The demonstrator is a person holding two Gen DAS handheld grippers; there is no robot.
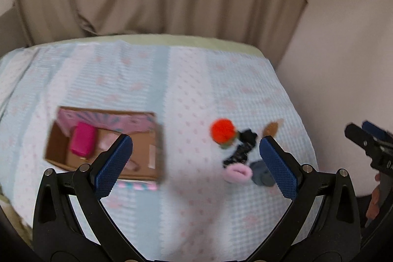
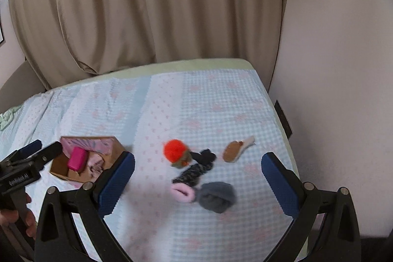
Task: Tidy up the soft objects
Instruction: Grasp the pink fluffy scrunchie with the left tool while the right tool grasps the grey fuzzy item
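Both claws hang wide open above the bed, holding nothing: the left claw (image 1: 196, 156) has its blue pads spread over the stretch of bedspread (image 1: 186, 95) between the cardboard box (image 1: 105, 146) and the heap of soft things, and the right claw (image 2: 197, 176) is spread around that heap. On the checked blue-and-pink bedspread, the heap lies to the right of the box and apart from it. An orange pompom (image 2: 175, 150) sits at its far left, with a black sock (image 2: 205, 156) touching it and a dark speckled sock (image 2: 191, 174) just below. Nearer the cameras, a pink fuzzy piece (image 2: 182, 192) lies against a grey woolly bundle (image 2: 216, 197). A brown slipper-like piece (image 2: 235, 149) rests a little off to the right. Inside the open box are a bright pink block (image 2: 77, 158) and some pale pink fabric (image 2: 94, 163). Beige curtains (image 2: 147, 11) hang behind the bed.
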